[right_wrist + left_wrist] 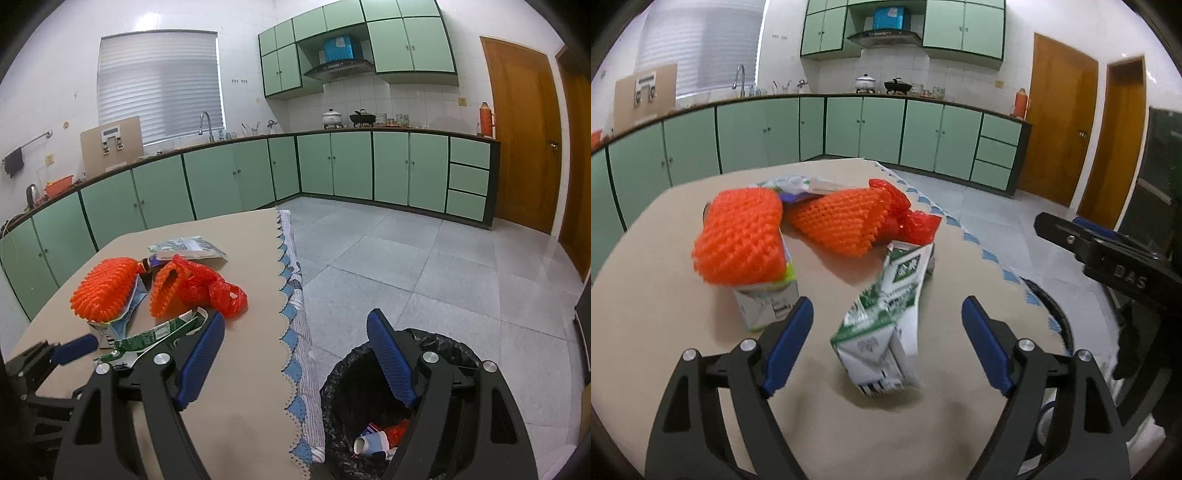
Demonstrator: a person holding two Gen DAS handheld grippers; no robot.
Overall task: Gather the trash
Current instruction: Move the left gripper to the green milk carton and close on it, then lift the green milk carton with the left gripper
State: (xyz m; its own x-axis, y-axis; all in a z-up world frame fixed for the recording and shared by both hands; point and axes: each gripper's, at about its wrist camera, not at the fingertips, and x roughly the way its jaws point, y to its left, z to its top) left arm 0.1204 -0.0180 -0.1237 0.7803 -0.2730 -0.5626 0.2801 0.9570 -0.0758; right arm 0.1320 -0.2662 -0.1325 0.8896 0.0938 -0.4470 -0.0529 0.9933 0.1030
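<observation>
We look along two hand-held grippers over a tan table [646, 314] in a kitchen with green cabinets [351, 166]. Our left gripper [887, 314] has its blue-padded fingers spread wide apart, grasping nothing; a crushed green-and-white milk carton [886, 325] lies on the table between and just ahead of them. Behind the carton sit two pieces of orange foam fruit netting [738, 240], one draped over a small white carton [764, 302], with a red plastic bag [908, 218] touching the other and a flat snack wrapper [188, 247] farther back. Our right gripper [295, 332] is likewise spread wide and holds nothing; it hangs above the table's scalloped blue-trimmed cloth edge [291, 332]. Just beside the table, on the grey tiled floor [406, 258], stands a bin lined with a black bag [343, 387], with a paper cup [369, 443] and red scraps inside it.
</observation>
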